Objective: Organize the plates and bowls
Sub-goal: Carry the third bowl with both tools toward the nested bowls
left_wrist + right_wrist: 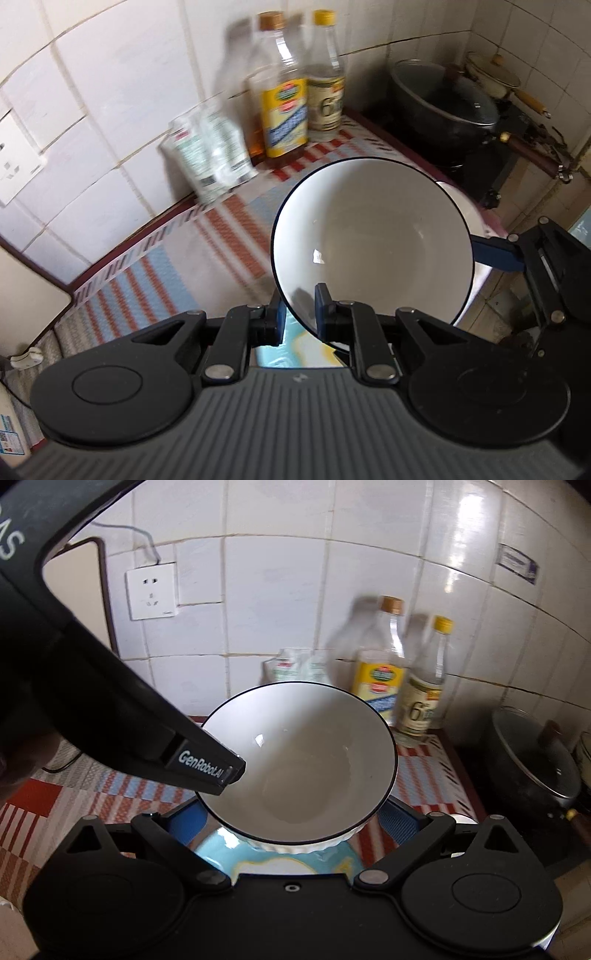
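- The left claw [300, 314] is clamped on the near rim of the white bowl [373, 240], one blue pad outside the wall and one inside.
- The right claw [291, 812] has its blue pads spread either side of the same bowl [306, 760]; whether they press its ribbed outer wall I cannot tell.
- The bowl has a thin dark rim and hangs tilted above the bench [155, 266], with nothing in it.
- Just beneath it lies a light-blue plate [221, 843] with a yellow-edged pattern.
- The striped cloth to the left of the bowl lies bare and open as far as the tiled wall.
- A white packet [207, 155] leans against the tiled wall, and two bottles, one yellow-labelled [284, 107] and one pale-labelled [327, 99], stand just beside it.
- To the right, past the bench edge, a dark lidded pot [447, 99] sits on the stove and closes that side.
- A wall socket [151, 590] is set in the tiles at the left.
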`<state>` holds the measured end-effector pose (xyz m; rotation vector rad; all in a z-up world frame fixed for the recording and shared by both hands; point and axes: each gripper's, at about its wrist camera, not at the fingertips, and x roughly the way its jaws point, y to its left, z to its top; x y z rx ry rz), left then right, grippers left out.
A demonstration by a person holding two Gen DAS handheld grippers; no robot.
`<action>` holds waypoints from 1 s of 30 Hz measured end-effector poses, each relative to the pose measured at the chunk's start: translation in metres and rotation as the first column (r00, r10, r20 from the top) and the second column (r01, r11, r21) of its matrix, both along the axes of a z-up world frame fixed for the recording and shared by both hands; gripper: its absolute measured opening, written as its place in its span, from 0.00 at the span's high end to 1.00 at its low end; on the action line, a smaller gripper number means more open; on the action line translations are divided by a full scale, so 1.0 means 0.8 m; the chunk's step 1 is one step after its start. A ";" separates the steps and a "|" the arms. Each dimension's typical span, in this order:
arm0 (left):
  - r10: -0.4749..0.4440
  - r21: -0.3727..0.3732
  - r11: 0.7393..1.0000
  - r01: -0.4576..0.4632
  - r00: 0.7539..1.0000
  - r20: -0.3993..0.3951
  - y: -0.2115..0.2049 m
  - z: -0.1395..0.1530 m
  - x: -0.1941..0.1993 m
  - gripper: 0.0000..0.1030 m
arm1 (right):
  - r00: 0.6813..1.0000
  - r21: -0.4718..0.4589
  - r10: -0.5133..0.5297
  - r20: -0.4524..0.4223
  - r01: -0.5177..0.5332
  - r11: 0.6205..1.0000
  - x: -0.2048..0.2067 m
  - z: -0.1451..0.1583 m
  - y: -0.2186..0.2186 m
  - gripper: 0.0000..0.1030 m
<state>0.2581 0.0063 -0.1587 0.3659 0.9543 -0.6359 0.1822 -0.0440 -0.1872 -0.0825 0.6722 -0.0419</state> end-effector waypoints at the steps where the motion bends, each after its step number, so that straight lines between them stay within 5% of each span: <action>1: -0.006 -0.001 1.000 0.006 1.000 -0.002 -0.011 0.001 -0.004 0.87 | 1.000 -0.001 -0.007 0.002 0.007 1.000 -0.006 0.001 -0.010 0.02; 12: -0.019 -0.010 1.000 0.018 0.999 -0.041 -0.146 -0.011 -0.024 0.87 | 0.998 -0.013 -0.037 -0.057 0.036 0.999 -0.034 0.007 -0.141 0.03; 21: 0.037 0.058 0.998 -0.031 0.993 -0.109 -0.232 -0.070 -0.002 0.87 | 0.992 0.023 -0.006 -0.124 0.009 1.000 -0.012 -0.044 -0.232 0.03; 30: 0.134 0.117 0.986 -0.117 0.981 -0.141 -0.256 -0.103 0.015 0.87 | 0.981 0.101 0.074 -0.181 -0.057 0.993 0.015 -0.084 -0.267 0.03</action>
